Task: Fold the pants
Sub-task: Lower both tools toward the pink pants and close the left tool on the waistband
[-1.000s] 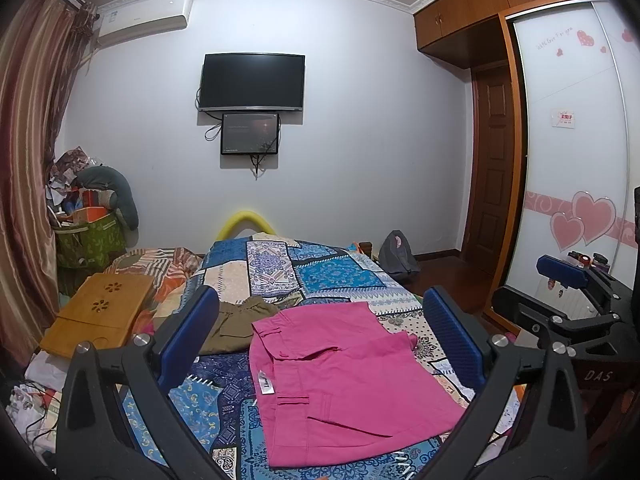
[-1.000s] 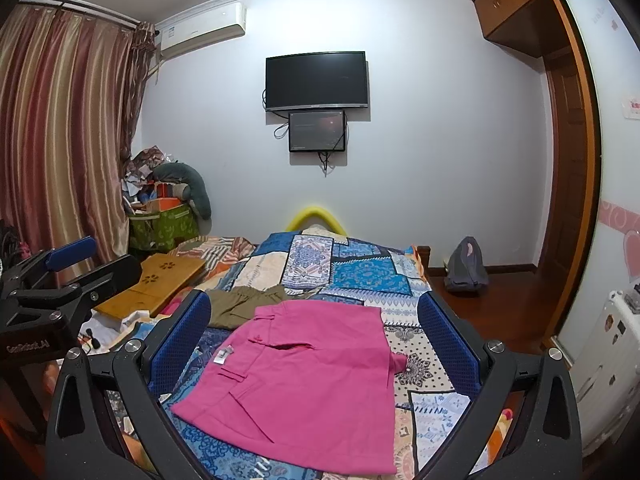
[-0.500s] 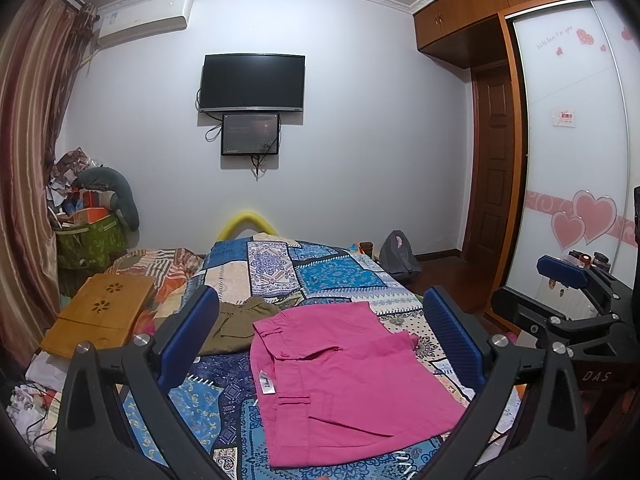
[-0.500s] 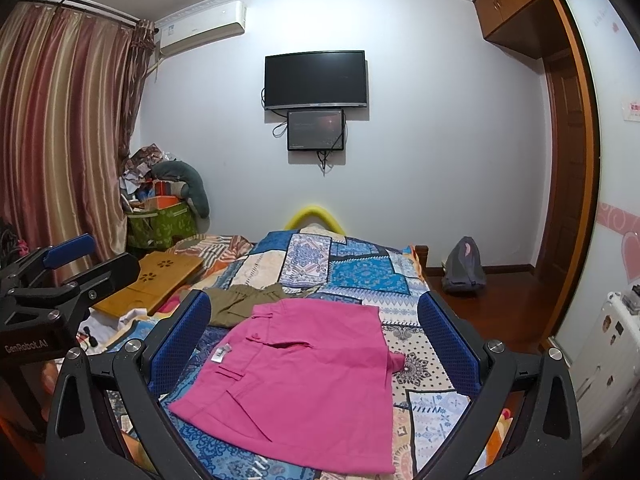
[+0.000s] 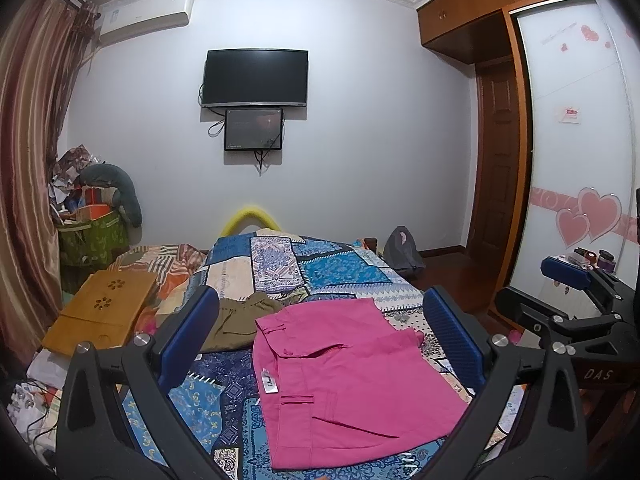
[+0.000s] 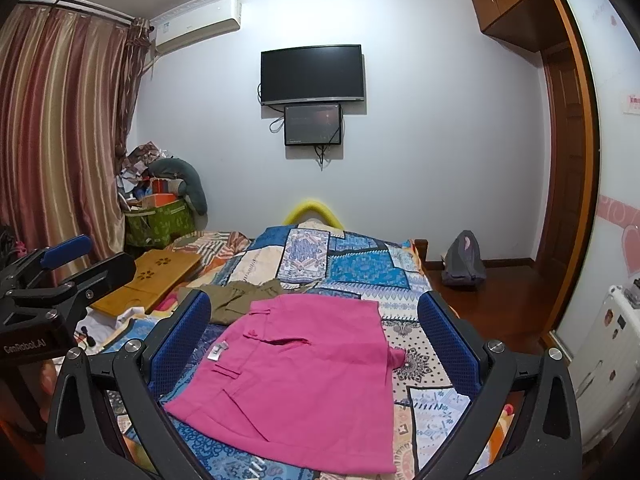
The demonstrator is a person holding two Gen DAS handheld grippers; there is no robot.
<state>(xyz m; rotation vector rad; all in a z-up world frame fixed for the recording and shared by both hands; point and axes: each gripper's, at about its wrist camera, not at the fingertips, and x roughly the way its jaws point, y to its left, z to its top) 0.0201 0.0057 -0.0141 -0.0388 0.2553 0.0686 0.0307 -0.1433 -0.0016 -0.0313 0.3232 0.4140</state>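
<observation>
Pants (image 5: 344, 380): pink, folded into a compact rectangle, lying flat on quilt (image 5: 328, 268) at near end of bed; white tag (image 5: 269, 380) showing at left edge; waistband toward far side.
Pants, right view (image 6: 304, 376): same pink rectangle, small flap poking out at right edge; tag (image 6: 216, 351) on left side.
Left gripper (image 5: 320, 340): jaws wide apart, blue pads either side of pants in view, holding nothing; raised above bed, not touching cloth.
Right gripper (image 6: 320, 340): jaws wide apart, empty; hovering above near end of bed, pants between pads in view, no contact.
Cross-views: right gripper seen at right edge of left view (image 5: 568, 300); left gripper seen at left edge of right view (image 6: 64, 276); jaws of each seen side-on there.
Olive garment (image 5: 236, 320): crumpled, just beyond and left of pants, edge touching or near pink cloth; cannot tell which.
Olive garment, right view (image 6: 236, 296): partly hidden behind left pad.
Quilt: blue patchwork, covering bed under both garments.
Wooden tray (image 5: 104, 312): left of bed, tilted, flower cut-outs on top.
Green bin (image 5: 92, 236): far left corner, heaped with clutter.
TV (image 5: 256, 76): on far wall, dark; smaller screen (image 5: 254, 129) just below.
Bag (image 6: 464, 260): grey, on floor right of bed, near wall.
Curtain (image 6: 60, 136): striped, left wall.
</observation>
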